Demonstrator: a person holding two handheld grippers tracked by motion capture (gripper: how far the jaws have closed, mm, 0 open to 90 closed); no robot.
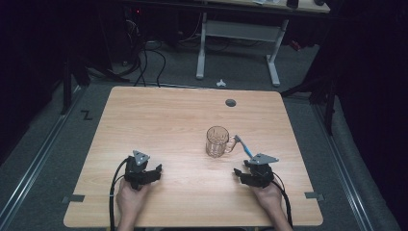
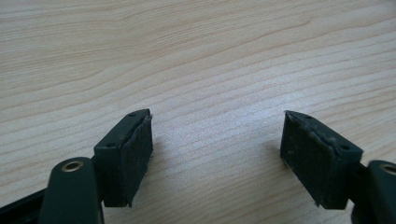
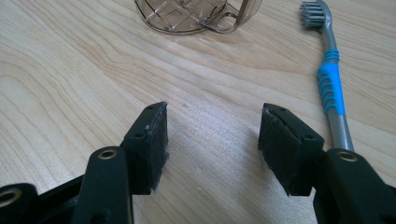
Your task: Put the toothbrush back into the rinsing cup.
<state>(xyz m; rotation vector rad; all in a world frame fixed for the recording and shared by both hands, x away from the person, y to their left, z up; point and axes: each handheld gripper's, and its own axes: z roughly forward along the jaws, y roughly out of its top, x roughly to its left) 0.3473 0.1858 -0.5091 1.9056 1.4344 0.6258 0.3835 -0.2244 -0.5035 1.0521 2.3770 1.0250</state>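
A clear glass mug (image 1: pixel 217 140) with a cut pattern stands upright near the middle of the wooden table (image 1: pixel 168 115), its handle to the right; its base also shows in the right gripper view (image 3: pixel 187 16). A grey and blue toothbrush (image 1: pixel 244 146) lies flat just right of the handle, bristle end toward the mug (image 3: pixel 330 79). My right gripper (image 1: pixel 240 174) rests open on the table in front of the mug, nothing between its pads (image 3: pixel 214 140). My left gripper (image 1: pixel 153 172) sits open at the near left over bare wood (image 2: pixel 217 149).
A dark round cable port (image 1: pixel 231 102) is set in the table's far side. Beyond the table stand a white desk frame (image 1: pixel 240 43) and loose cables on the floor (image 1: pixel 144 62). Small metal brackets (image 1: pixel 73 198) mark the near corners.
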